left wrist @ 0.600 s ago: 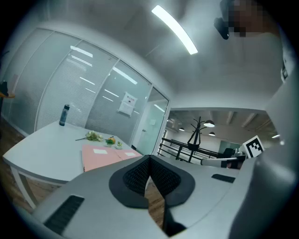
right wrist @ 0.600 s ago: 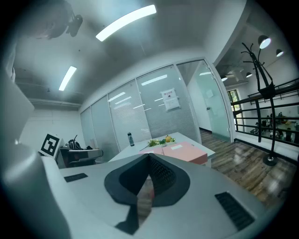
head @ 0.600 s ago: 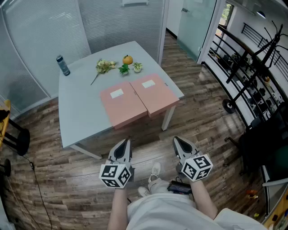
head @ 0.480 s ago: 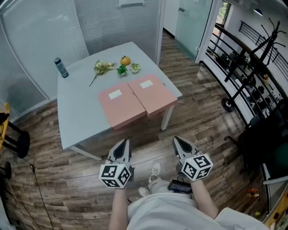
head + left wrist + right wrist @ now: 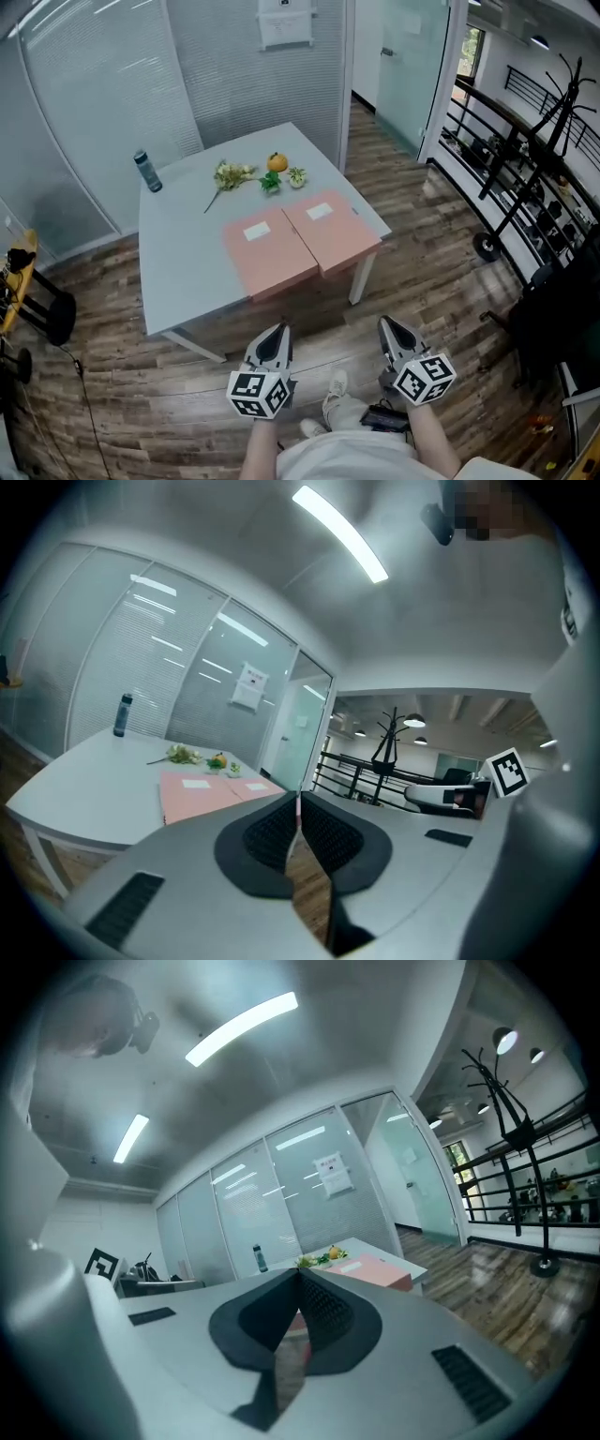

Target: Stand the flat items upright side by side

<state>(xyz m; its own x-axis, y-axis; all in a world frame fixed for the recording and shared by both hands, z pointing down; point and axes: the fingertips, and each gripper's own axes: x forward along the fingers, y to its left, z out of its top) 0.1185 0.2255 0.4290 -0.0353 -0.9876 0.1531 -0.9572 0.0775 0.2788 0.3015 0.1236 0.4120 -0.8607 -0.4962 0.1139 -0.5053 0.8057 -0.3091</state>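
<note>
Bottle (image 5: 147,172): upright near the far left corner of the table (image 5: 178,262). Dark, capped, contents not discernible.
Far-edge cluster: leafy sprig (image 5: 230,175), small orange fruit (image 5: 277,162) and green bits (image 5: 270,182), all loose on the tabletop and in no container.
Left pink folder (image 5: 268,251): flat on the table toward its near edge. Closed, with a white label on top.
Left gripper (image 5: 277,332): held low over the wood floor (image 5: 112,394), well short of the table. Jaws pressed together, nothing between them; tips aimed toward the table.
Right pink folder (image 5: 331,231): flat and closed, white label on top. Long side touching the left one, by the table's right corner.
Right gripper (image 5: 390,325): level with the left gripper and apart from it. Jaws closed tight and empty, pink folders and fruit visible past the tips.
</note>
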